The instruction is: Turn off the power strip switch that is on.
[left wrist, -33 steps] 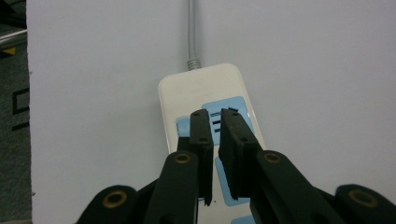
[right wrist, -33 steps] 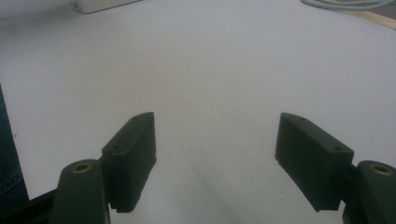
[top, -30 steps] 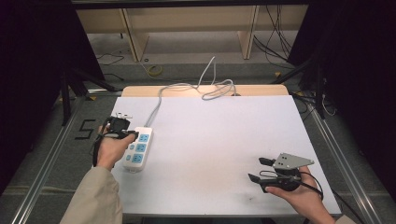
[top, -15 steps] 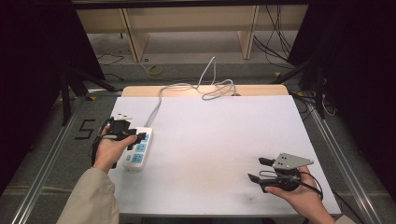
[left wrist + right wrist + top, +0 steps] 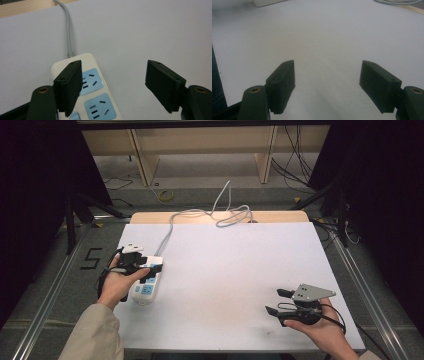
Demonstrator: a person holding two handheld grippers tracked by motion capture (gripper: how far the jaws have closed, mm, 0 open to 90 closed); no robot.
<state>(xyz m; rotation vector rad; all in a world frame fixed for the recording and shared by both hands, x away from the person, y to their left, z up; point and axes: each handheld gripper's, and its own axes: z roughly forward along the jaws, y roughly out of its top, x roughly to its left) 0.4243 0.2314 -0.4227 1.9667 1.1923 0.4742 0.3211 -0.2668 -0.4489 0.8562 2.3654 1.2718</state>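
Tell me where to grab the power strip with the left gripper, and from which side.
Grip the power strip across its narrow width, near the end where the grey cord enters, coming down from above. It lies flat on the white table, so only the long side edges offer opposed faces. The left gripper is open with one jaw over the strip; probably shift it so the jaws straddle both edges.

High view overhead facing forward, gripper views low along jaws, all sharing white table (image 5: 235,270), power strip (image 5: 95,95).

power strip (image 5: 100,100): glossy white plastic | table (image 5: 240,270): matt white surface | gripper (image 5: 113,87): matt black
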